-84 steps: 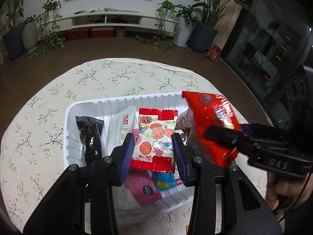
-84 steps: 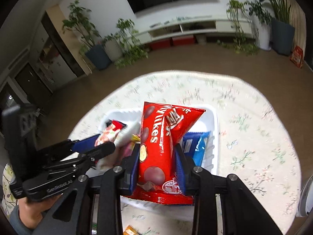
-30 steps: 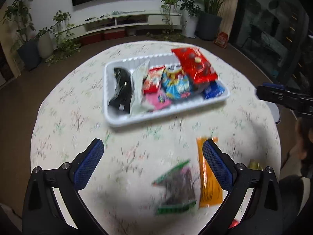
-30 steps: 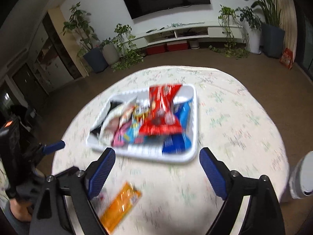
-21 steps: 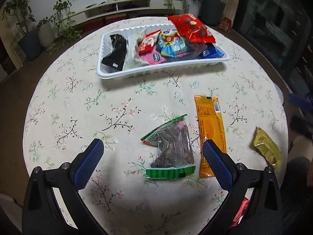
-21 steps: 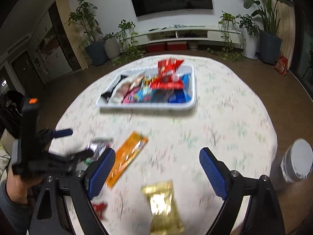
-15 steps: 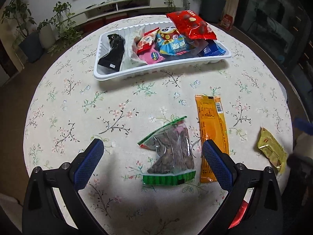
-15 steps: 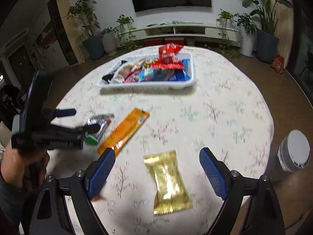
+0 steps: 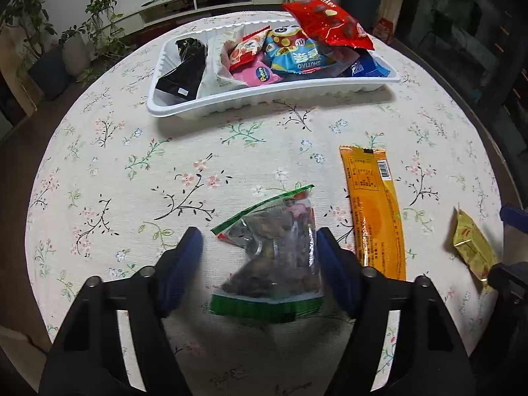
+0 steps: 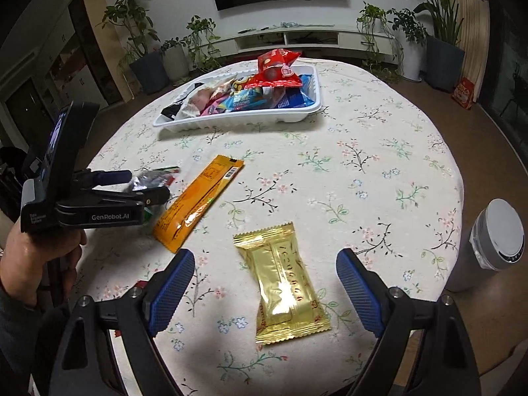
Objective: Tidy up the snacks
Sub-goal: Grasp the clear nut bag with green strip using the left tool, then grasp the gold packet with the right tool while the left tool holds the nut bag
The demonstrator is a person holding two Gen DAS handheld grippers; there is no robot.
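Reaching for the loose snacks w/ both tools: the left hand-held gripper [image 9: 257, 264] sits low over the counter [image 9: 132, 181], jaws wide, straddling the clear bag of nuts [image 9: 277, 257] w/ green ends. Pads are either side of the bag; the right pad looks just beside its edge, the left apart, so nothing is held. The right hand-held gripper [image 10: 264, 290] is spread even wider and empty, w/ the gold packet [image 10: 283, 280] lying flat between its fingers, no contact that I can see.

Just beyond, between the two targets, the long orange packet [image 9: 373, 211] lies flat on the floral cloth, touching neither. Off the counter's right edge stands a grey-white canister [image 10: 491, 244], not a snack as far as I can tell.

Far side: the white tray [image 9: 264, 99] holds the sorted lot – black pouch, white pouch, pink and blue packs, and a big red bag [image 9: 326, 23] propped on top, overhanging the back rim.

Step, as I read it: pick-up stage for the remaining loose items; three visible outside the tray. Next move prob calls for closing the left jaws on the bag's middle, not the slippery sealed end, lifting clear, then carrying it to the tray. Tray is crowded, so it needs a gap, likely nearer the left half. Right side same: drop lower, pinch the gold packet across its narrow width.
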